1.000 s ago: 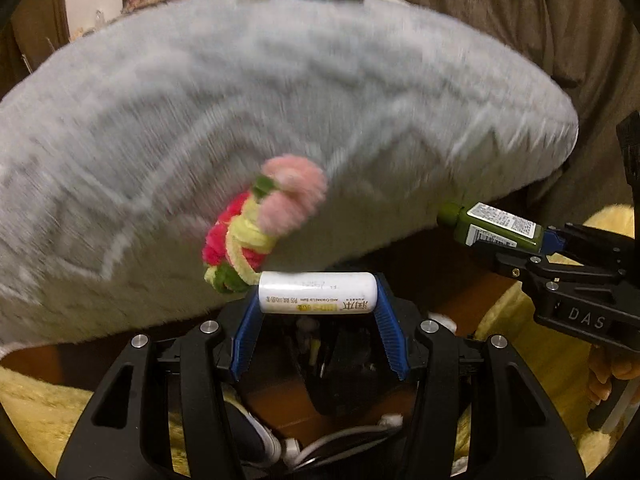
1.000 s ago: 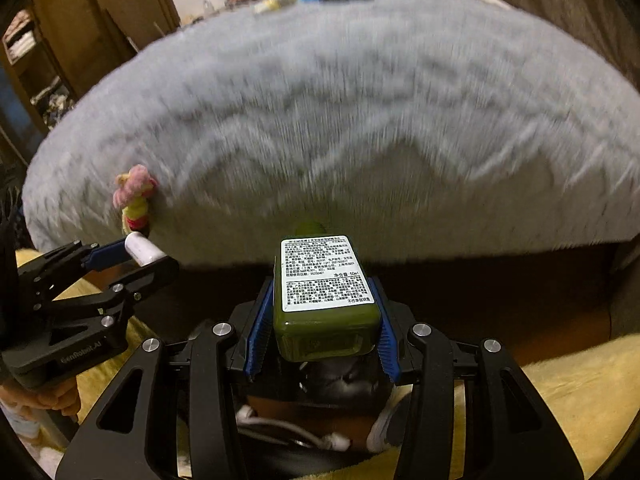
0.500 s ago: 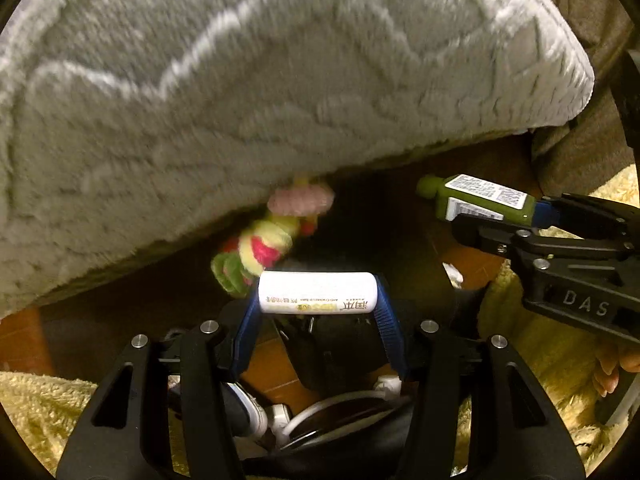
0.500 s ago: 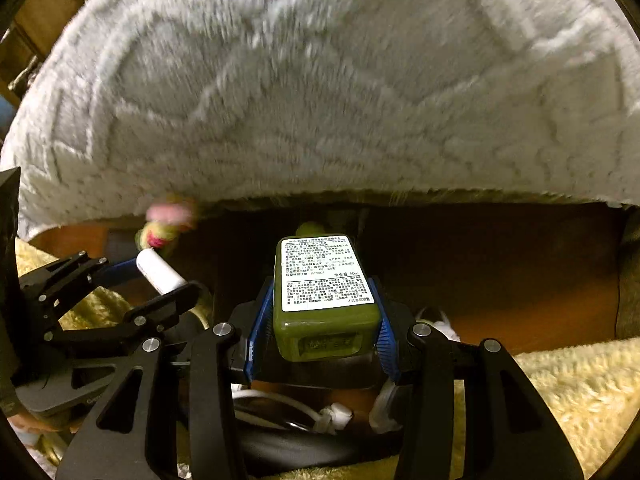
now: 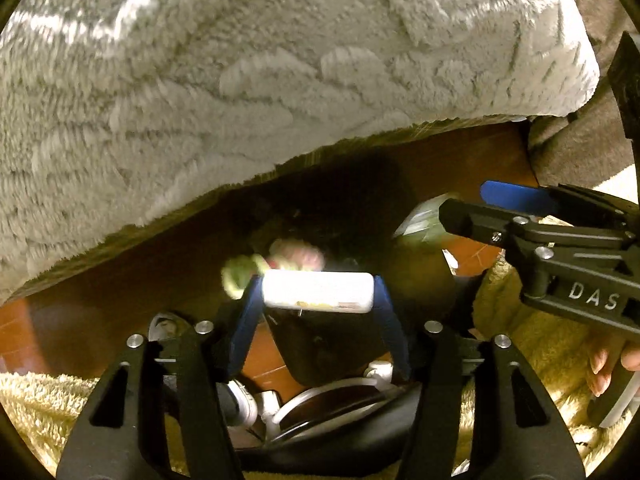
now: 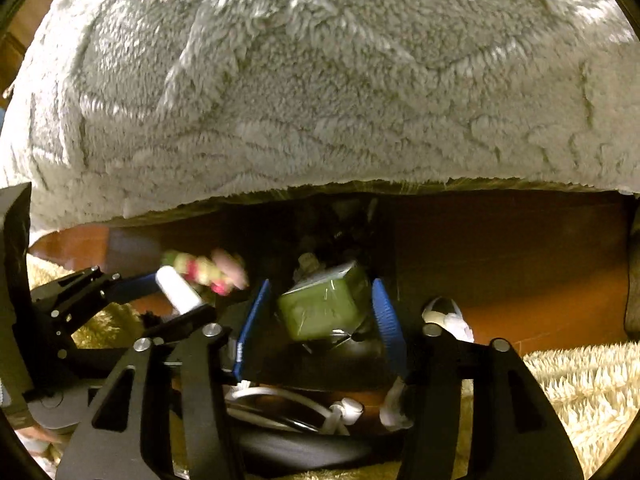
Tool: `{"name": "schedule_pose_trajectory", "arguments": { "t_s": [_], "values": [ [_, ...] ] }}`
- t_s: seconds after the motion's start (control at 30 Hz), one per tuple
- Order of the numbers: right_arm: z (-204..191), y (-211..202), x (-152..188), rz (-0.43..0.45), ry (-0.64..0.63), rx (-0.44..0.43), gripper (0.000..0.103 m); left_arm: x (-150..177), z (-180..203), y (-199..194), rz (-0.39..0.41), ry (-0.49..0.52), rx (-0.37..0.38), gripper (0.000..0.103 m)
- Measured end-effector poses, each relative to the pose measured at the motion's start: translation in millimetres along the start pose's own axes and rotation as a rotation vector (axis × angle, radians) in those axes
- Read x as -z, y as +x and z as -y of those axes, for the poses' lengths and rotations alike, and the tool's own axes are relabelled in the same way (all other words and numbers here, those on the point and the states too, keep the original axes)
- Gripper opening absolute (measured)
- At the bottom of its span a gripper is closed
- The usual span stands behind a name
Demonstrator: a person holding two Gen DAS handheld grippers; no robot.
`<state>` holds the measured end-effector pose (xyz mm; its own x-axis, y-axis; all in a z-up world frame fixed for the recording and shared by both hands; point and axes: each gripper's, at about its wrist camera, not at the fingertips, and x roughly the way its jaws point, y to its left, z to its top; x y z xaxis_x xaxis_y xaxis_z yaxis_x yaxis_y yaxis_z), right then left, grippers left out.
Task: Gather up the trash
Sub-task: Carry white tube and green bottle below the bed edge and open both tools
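Both tongs over dark bin (image 6: 340, 344). Right tongs (image 6: 320, 316) just opened: green bottle (image 6: 324, 308) loose, tilted, dropping. Left tongs (image 5: 318, 300) opening, white tube (image 5: 318, 291) between pads, release unclear. Advice: widen both fully, withdraw only once 2 items fell in.

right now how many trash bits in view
3: white tube in the left claw; green bottle loose in the right claw; fuzzy piece beyond the tube. Both claws just opened further. Others may be hidden.
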<state>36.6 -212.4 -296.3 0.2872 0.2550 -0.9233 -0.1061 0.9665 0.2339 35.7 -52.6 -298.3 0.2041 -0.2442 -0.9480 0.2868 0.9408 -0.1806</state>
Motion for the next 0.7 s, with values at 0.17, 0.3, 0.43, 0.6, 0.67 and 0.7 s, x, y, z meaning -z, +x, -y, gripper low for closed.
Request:
{"name": "schedule_pose_trajectory", "arguments": {
  "t_s": [0.17, 0.3, 0.43, 0.6, 0.67, 0.7],
  "values": [
    [13.4, -19.1, -7.8, 0.034, 0.018, 0.001, 0.062, 2.0, 2.5, -13.1, 0.029, 0.013, 0.000, 0.067],
    [15.1, -40.9, -10.6, 0.081, 0.026, 0.007, 0.063, 4.5, 4.6, -28.0, 0.054, 0.021, -0.004, 0.072],
    [21.9, -69.8, -9.0, 0.140, 0.037, 0.011, 0.065, 5.5, 4.5, -50.1, 0.099, 0.024, -0.020, 0.075],
    [29.4, -101.3, -11.5, 0.214, 0.059, 0.012, 0.072, 5.4, 3.8, -79.7, 0.171, 0.017, -0.040, 0.079],
    [29.5, -114.0, -12.1, 0.233, 0.065, 0.012, 0.073, 4.0, 3.0, -89.5, 0.193, 0.013, -0.046, 0.079],
    [30.3, -119.7, -12.8, 0.244, 0.067, 0.011, 0.073, 4.6, 2.0, -95.9, 0.206, 0.011, -0.048, 0.079]
  ]
}}
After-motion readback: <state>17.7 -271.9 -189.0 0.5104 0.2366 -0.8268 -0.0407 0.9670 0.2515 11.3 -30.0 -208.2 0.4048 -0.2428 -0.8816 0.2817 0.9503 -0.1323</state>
